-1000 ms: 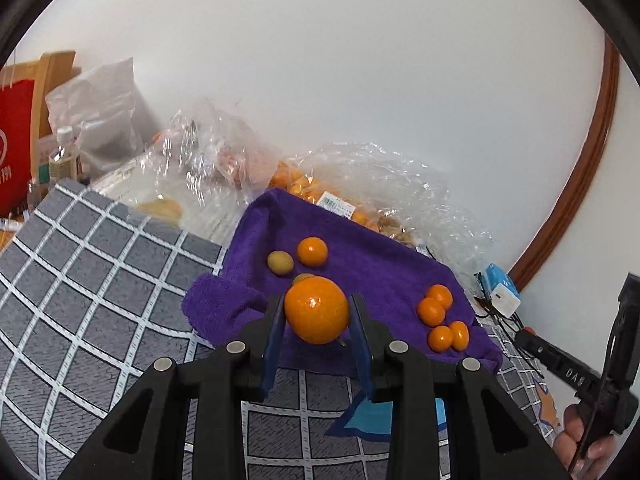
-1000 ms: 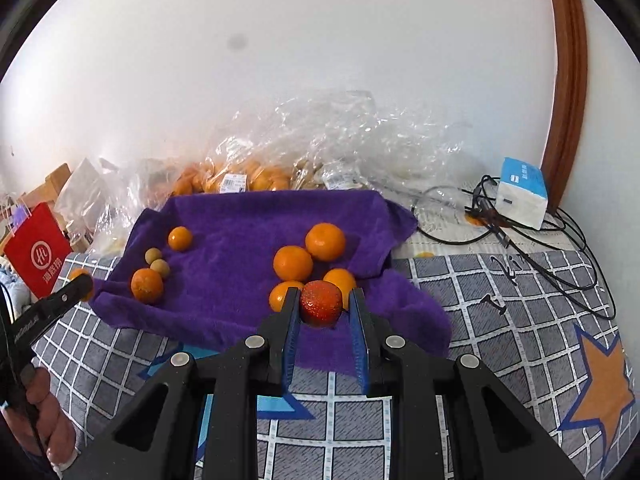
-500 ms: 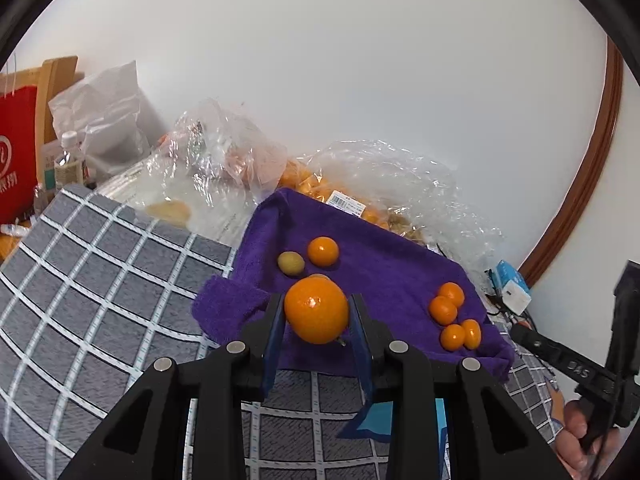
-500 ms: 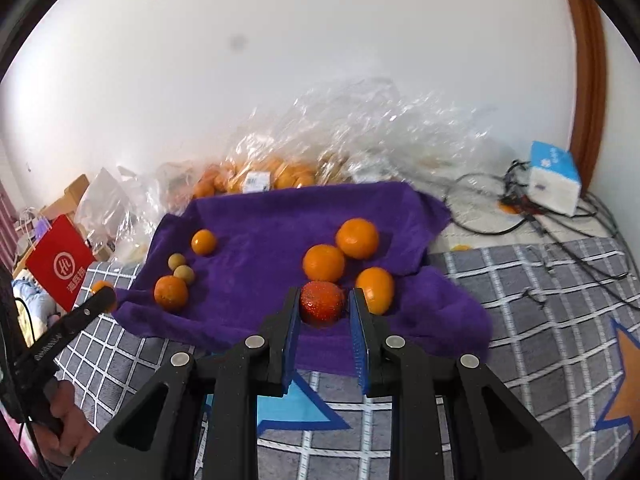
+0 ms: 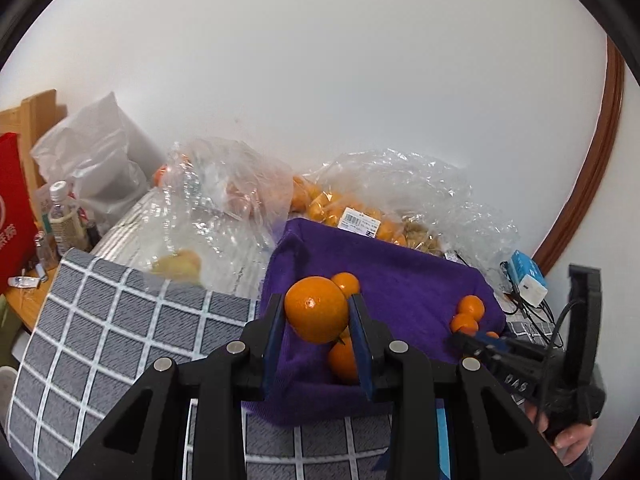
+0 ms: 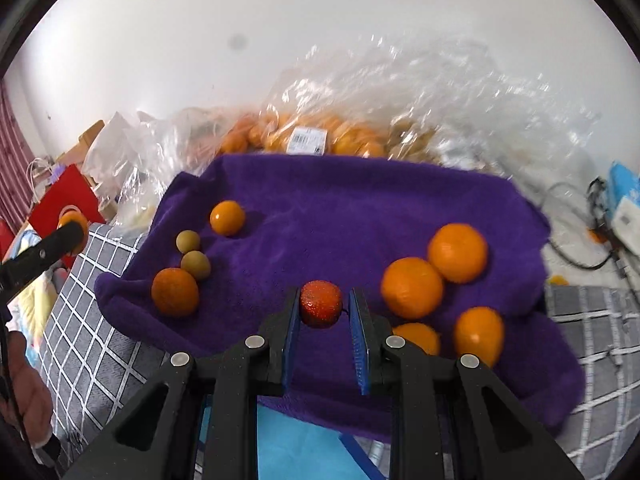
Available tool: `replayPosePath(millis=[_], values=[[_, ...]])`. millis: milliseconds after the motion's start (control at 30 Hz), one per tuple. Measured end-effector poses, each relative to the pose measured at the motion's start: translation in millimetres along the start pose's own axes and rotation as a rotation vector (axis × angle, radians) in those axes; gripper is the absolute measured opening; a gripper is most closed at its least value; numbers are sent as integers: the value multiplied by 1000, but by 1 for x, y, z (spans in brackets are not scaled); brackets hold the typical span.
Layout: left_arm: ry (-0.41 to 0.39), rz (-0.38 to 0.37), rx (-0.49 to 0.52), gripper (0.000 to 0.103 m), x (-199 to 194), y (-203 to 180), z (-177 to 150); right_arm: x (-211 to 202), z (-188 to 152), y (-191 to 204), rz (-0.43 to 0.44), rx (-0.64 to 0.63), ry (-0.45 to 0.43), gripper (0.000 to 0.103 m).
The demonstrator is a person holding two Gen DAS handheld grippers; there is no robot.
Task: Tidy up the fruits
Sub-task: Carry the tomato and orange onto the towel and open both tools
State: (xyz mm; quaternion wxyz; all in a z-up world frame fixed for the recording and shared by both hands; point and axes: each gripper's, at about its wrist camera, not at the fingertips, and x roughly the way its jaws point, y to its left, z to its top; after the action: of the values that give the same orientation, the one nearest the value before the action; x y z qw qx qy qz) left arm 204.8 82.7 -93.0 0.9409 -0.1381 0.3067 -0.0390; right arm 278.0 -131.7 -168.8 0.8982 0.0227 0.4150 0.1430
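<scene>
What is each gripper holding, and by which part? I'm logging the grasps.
The left gripper clamps an orange by its opposite sides. The right gripper has a red fruit between its fingers, but a gap shows; hold uncertain.

Grey checked mat, red bag, water bottle, white-blue box, black cables

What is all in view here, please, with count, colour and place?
purple towel: one, purple, on the checked cloth
loose oranges: six, orange, on the towel; two left, four right
small round fruits: two, olive-green, on the towel, left
plastic bags: several, clear, behind the towel
box: one, blue-white, right of the towel
left gripper: black, shut on the held orange
right gripper: black, shut on the red fruit
</scene>
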Motion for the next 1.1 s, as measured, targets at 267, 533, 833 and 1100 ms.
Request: replayPosePath(millis=[267, 533, 833, 1100], values=[[94, -31, 35, 30, 43, -17, 7, 21, -12, -13, -15, 55, 65, 24], [196, -43, 99, 30, 84, -45, 5, 13, -22, -22, -185, 12, 35, 22], [293, 38, 160, 30, 123, -61, 0, 11, -23, -27, -189, 21, 23, 22], [325, 53, 193, 31, 134, -63, -3, 13, -22, -25, -182, 20, 15, 24]])
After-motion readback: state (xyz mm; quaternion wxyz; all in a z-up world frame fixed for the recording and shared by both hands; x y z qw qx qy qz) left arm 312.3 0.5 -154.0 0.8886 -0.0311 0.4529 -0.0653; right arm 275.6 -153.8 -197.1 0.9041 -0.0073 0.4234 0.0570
